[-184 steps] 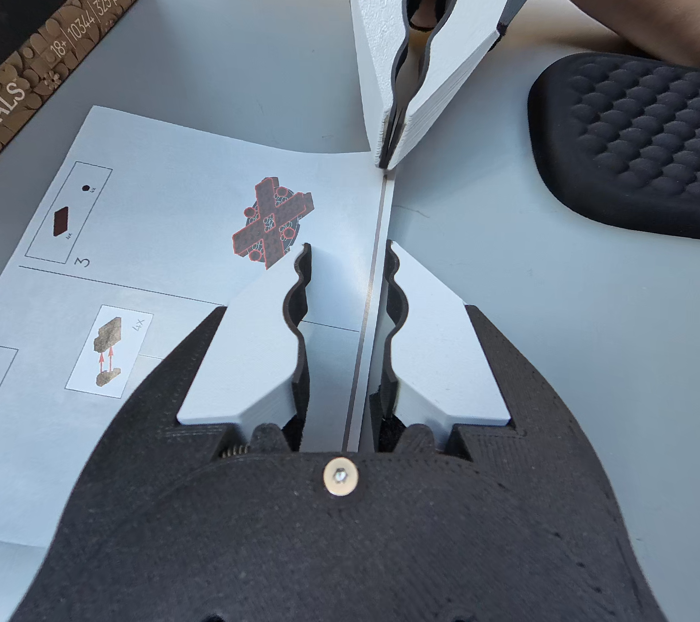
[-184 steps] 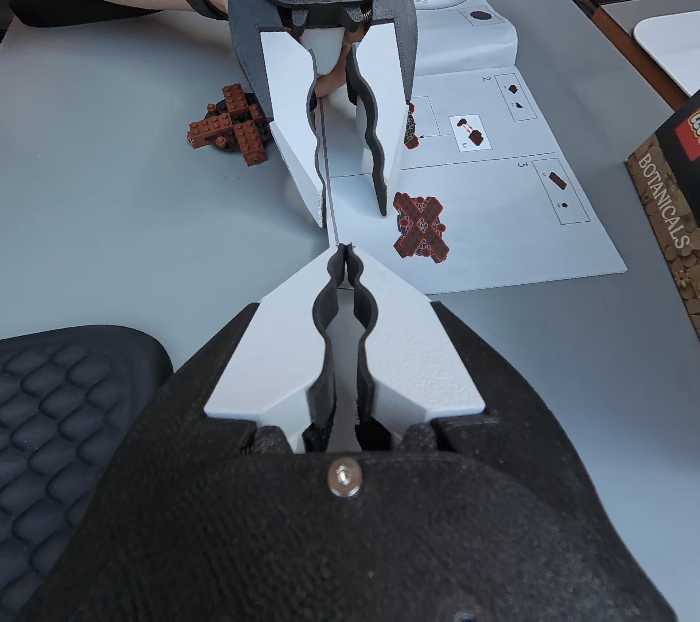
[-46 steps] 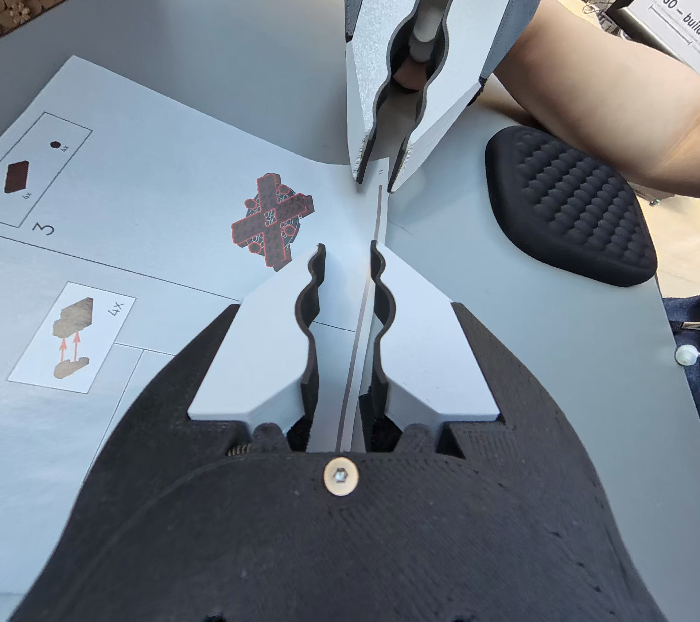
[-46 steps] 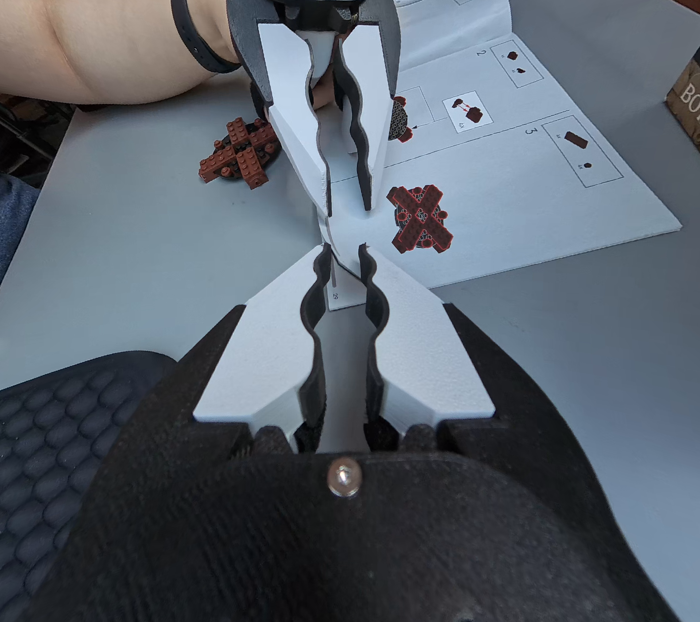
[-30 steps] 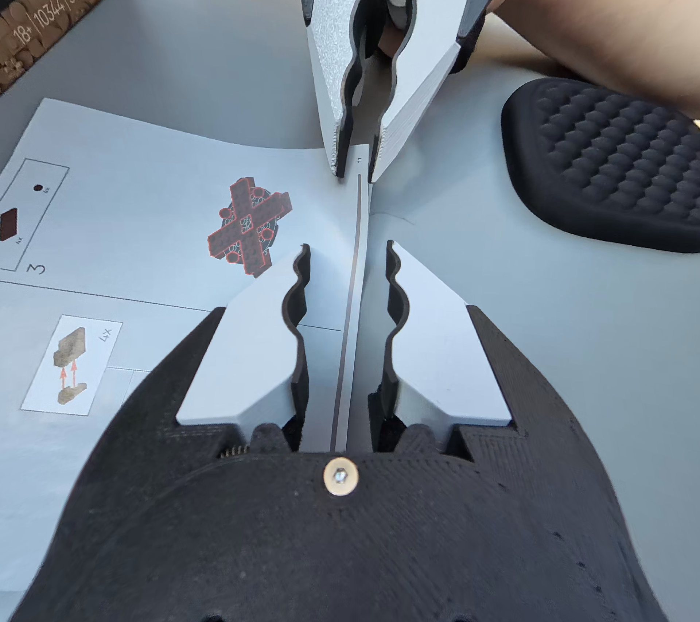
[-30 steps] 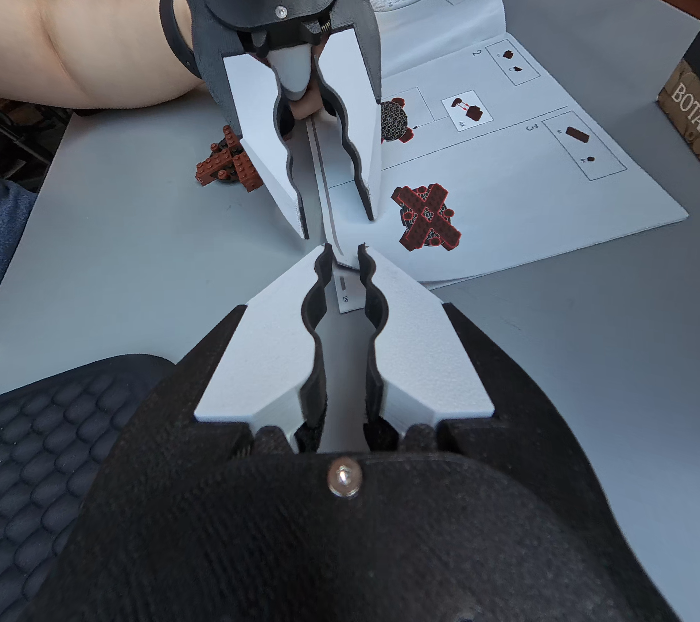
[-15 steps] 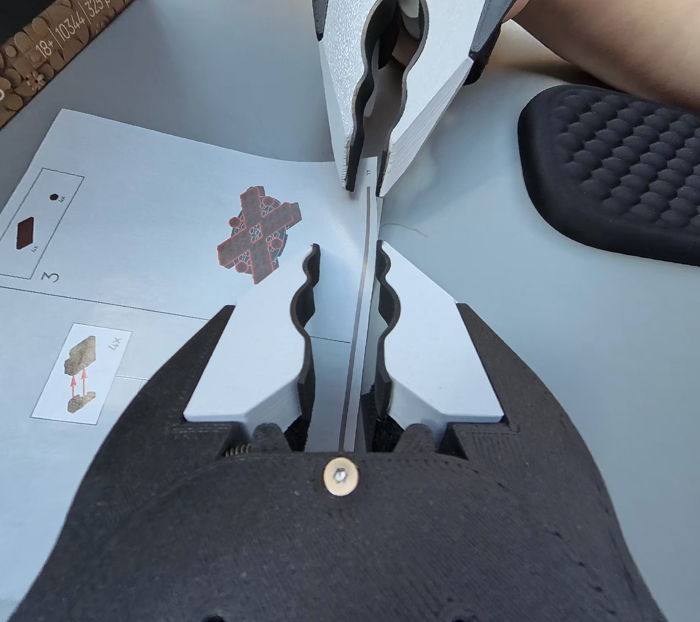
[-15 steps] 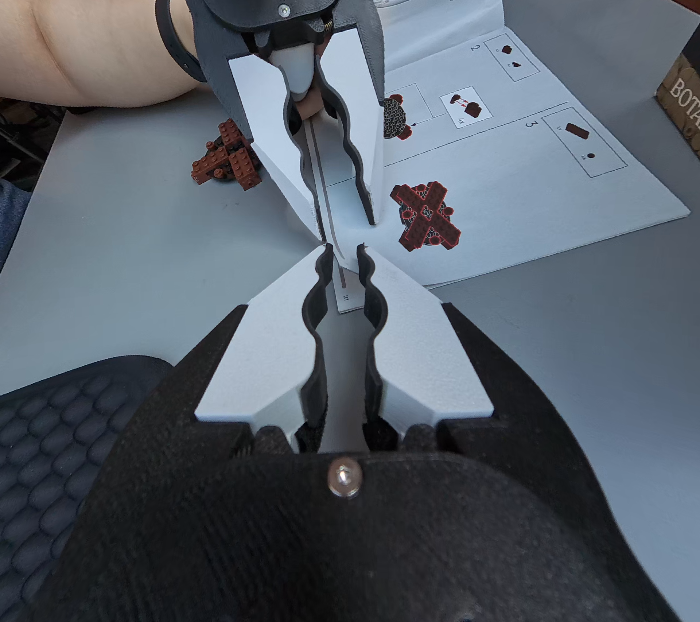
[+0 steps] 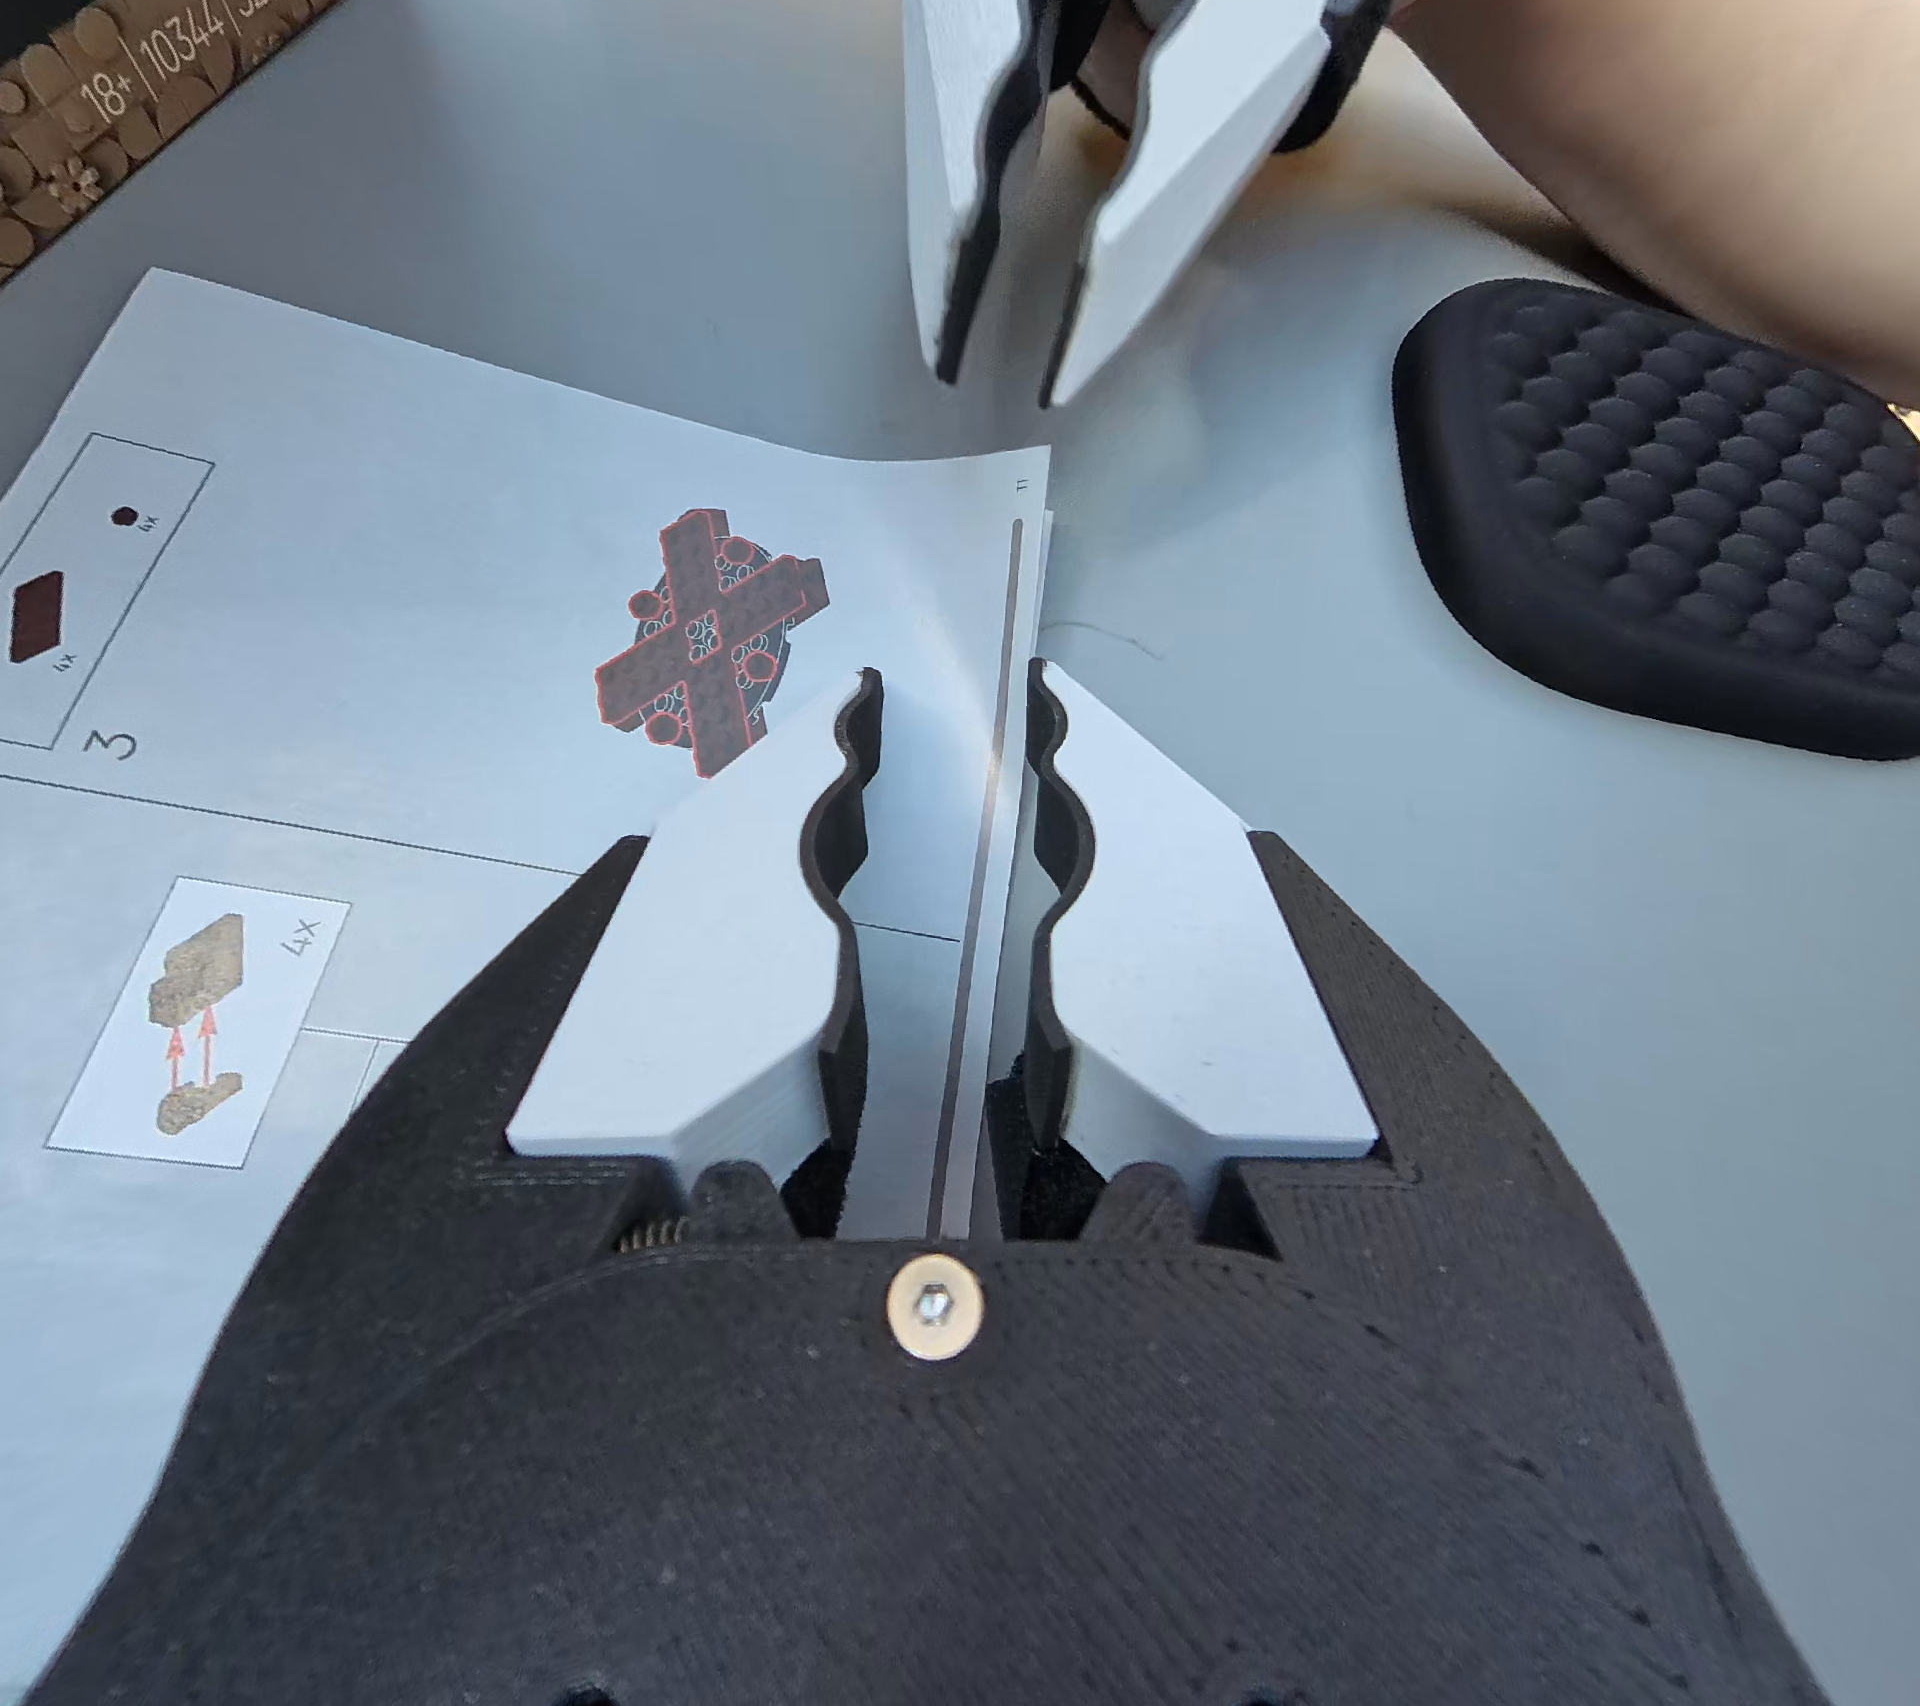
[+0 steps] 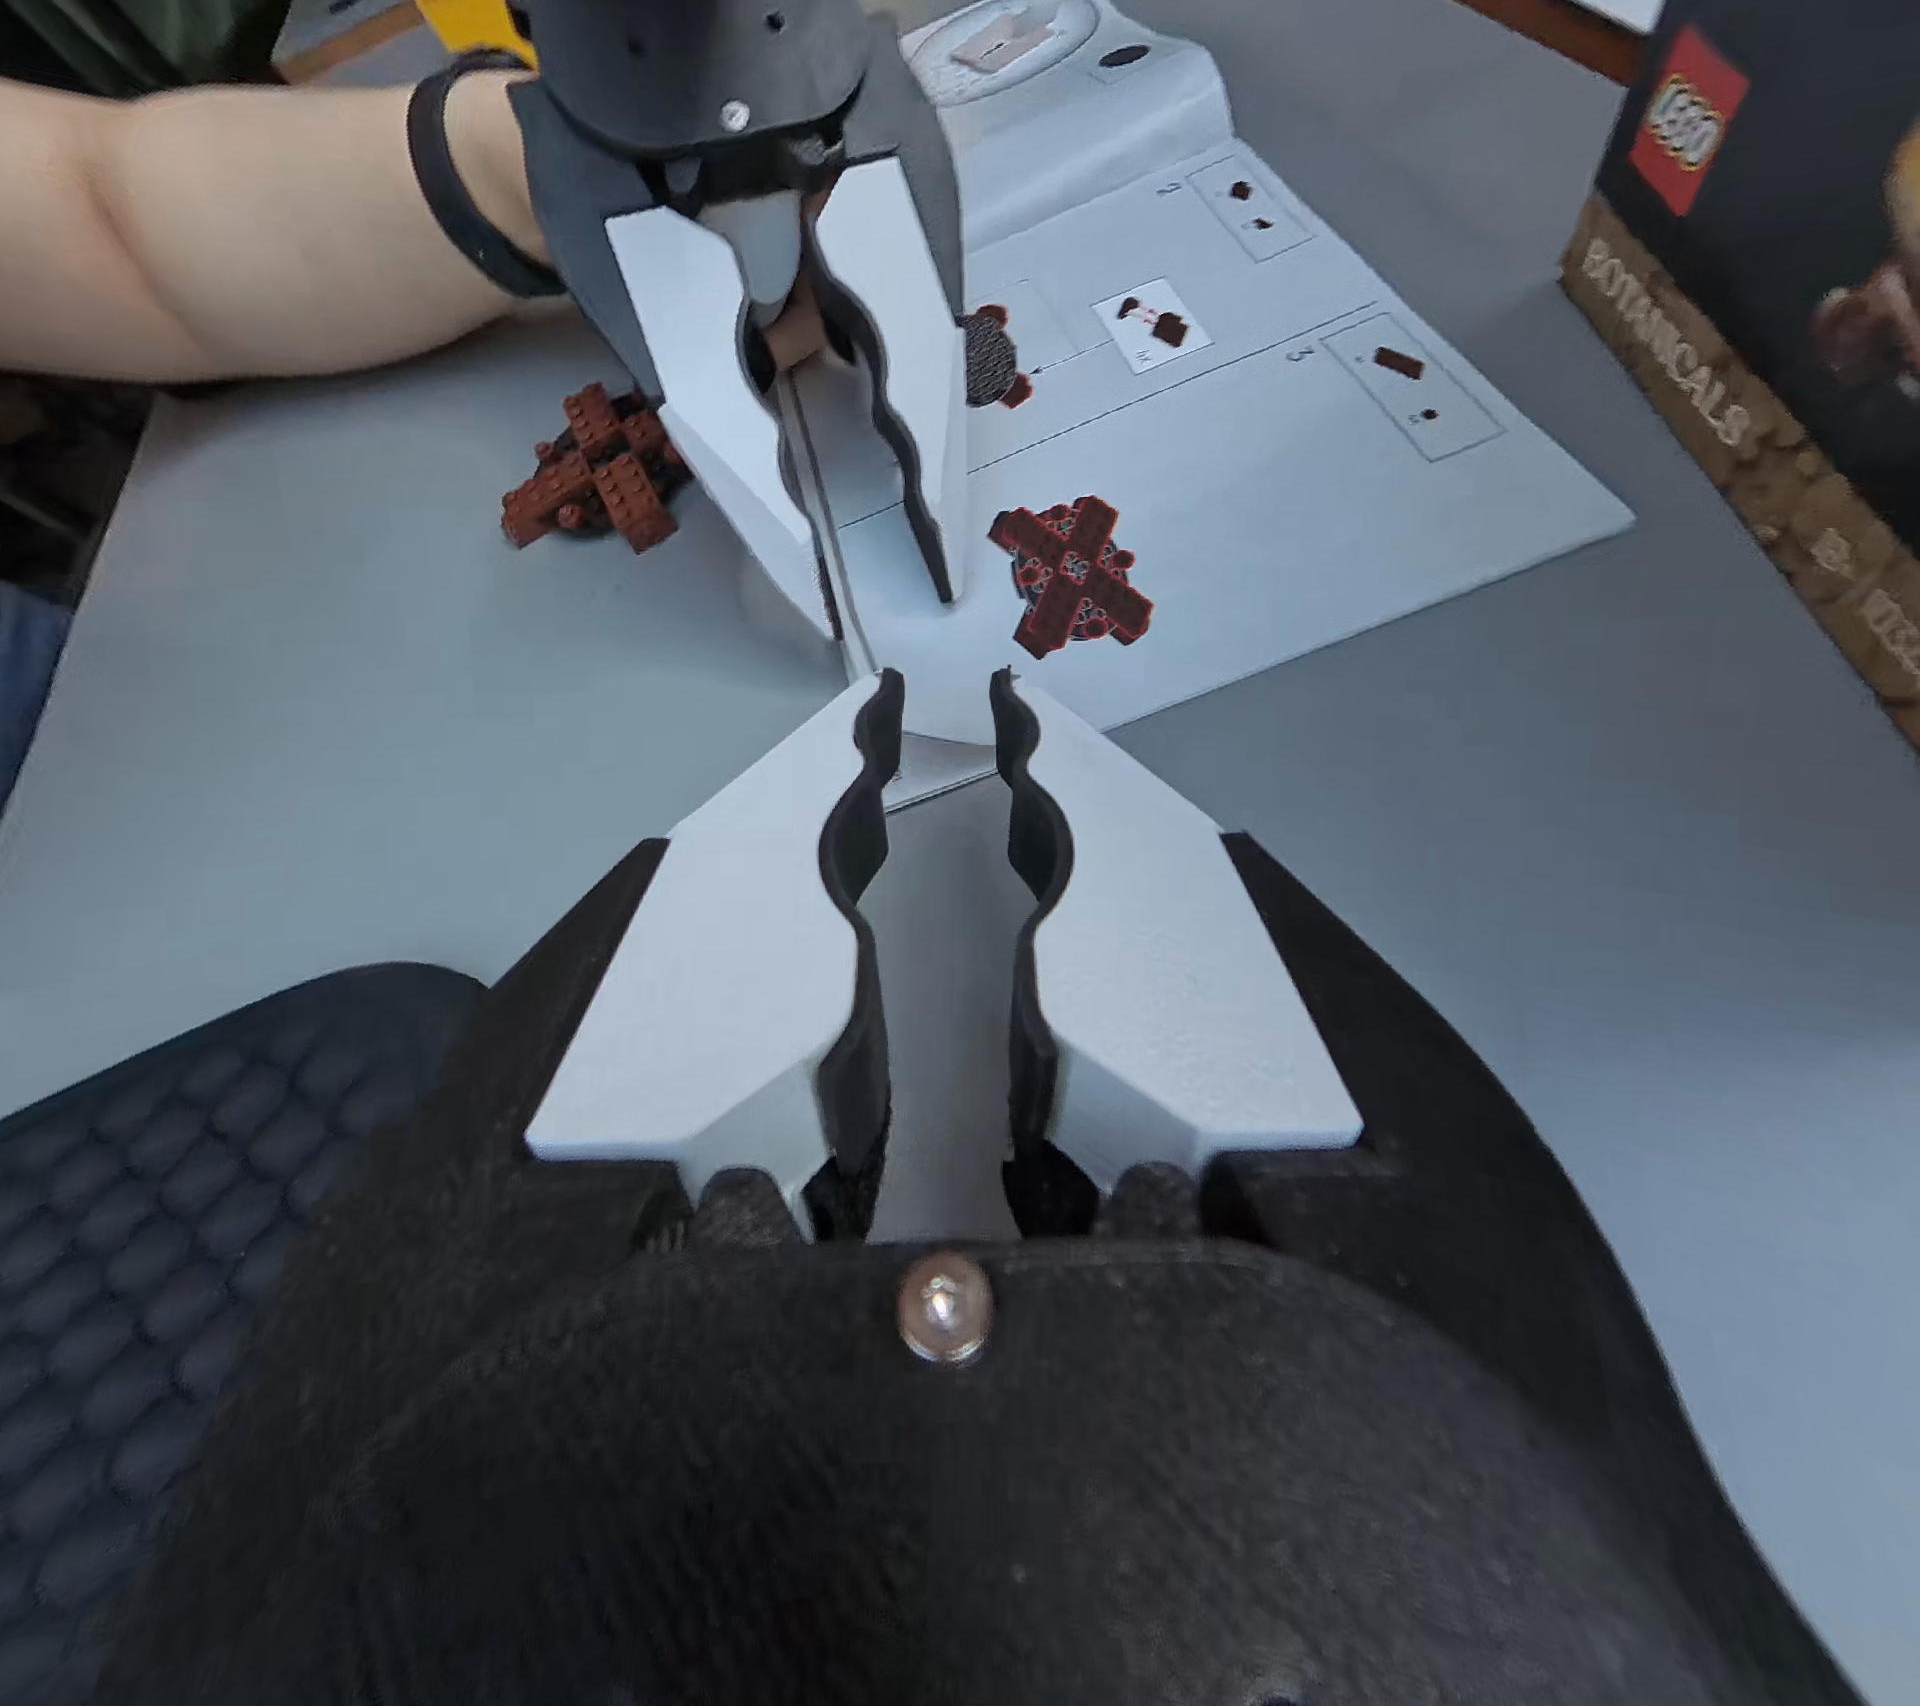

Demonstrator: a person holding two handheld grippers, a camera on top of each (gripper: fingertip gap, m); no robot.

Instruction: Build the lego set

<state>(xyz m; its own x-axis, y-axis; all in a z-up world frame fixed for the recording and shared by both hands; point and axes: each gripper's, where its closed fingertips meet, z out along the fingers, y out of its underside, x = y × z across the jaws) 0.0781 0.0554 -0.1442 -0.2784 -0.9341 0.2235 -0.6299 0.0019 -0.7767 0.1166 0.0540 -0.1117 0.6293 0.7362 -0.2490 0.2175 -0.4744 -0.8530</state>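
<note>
White booklet (image 9: 436, 576) flat; page edge lengthwise between left tool (image 9: 954, 682) fingers.

Colours I read from both wrist cameras

My left tool (image 9: 954, 685) and right tool (image 10: 943, 685) are black with white fingers and black wavy pads. Under them, the bench (image 10: 312, 721) is grey and the booklet (image 9: 416, 596) pale with a red-brown cross print. Beside the left tool, reddish-brown bricks (image 10: 597, 467); beside the right, a black honeycomb pad (image 9: 1683, 513).
</note>
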